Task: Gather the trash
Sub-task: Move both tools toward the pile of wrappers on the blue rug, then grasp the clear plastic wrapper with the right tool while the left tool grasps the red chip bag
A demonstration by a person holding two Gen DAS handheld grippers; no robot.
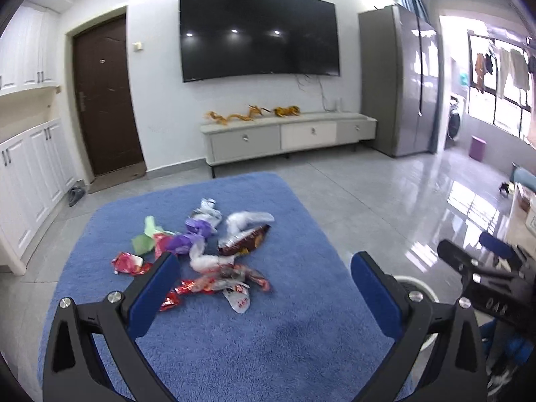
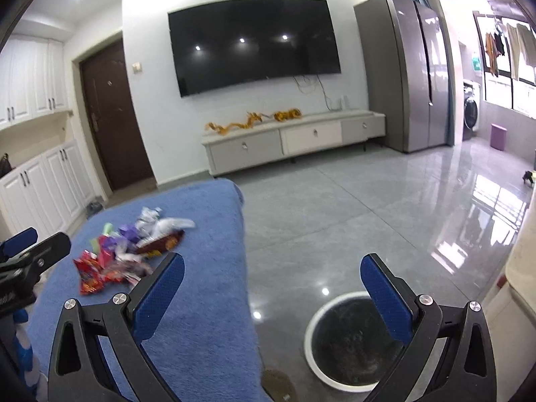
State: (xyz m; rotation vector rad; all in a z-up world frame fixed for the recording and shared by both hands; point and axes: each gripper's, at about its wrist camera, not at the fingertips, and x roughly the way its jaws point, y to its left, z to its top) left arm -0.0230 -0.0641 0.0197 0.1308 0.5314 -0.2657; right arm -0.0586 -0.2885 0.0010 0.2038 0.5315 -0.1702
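The wrapper pile [image 1: 204,251] is seen on the blue cloth [image 1: 268,335], directly ahead of the left gripper [image 1: 264,288], which is nearer. The right gripper [image 2: 273,288] is held over the bin [image 2: 348,338]. Both are spread wide, nothing held.

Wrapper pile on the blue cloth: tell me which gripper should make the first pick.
Left. The left gripper is open and faces the wrapper pile directly. The right gripper, also open, hangs beside the cloth over the bin, better placed for dropping.
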